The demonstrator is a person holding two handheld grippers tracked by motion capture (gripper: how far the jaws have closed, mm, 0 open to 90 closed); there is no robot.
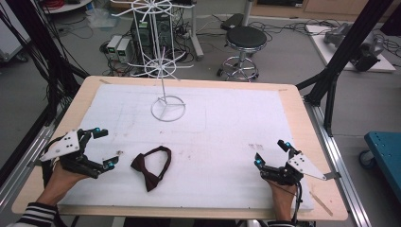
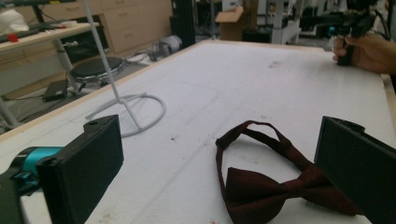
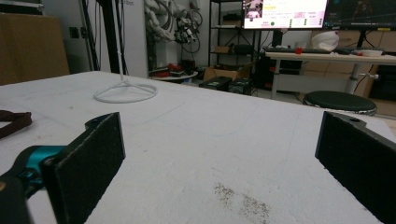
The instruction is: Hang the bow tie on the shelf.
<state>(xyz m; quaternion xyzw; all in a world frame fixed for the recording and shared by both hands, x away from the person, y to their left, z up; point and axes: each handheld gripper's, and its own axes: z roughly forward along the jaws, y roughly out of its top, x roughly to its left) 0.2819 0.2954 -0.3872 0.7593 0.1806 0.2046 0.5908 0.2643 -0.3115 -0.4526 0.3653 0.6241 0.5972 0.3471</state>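
A dark red bow tie (image 1: 152, 165) with its strap loop lies flat on the white foam mat (image 1: 222, 123), front left of centre. My left gripper (image 1: 104, 148) stands open just to its left, jaws wide apart and empty. Along those jaws the bow tie (image 2: 261, 182) lies close ahead, between them but untouched. My right gripper (image 1: 271, 153) stands open near the mat's front right, nothing between its jaws. A white wire rack (image 1: 163, 61) rises from a ring base (image 1: 168, 109) at the mat's back centre; the ring base (image 3: 125, 91) also sits far left ahead of the right gripper.
The mat covers a wooden table (image 1: 85, 85). A black stool (image 1: 245, 40), computer boxes and cables stand on the floor behind it. A black frame post (image 1: 350, 47) leans at the right. A smudge (image 3: 240, 200) marks the mat by the right gripper.
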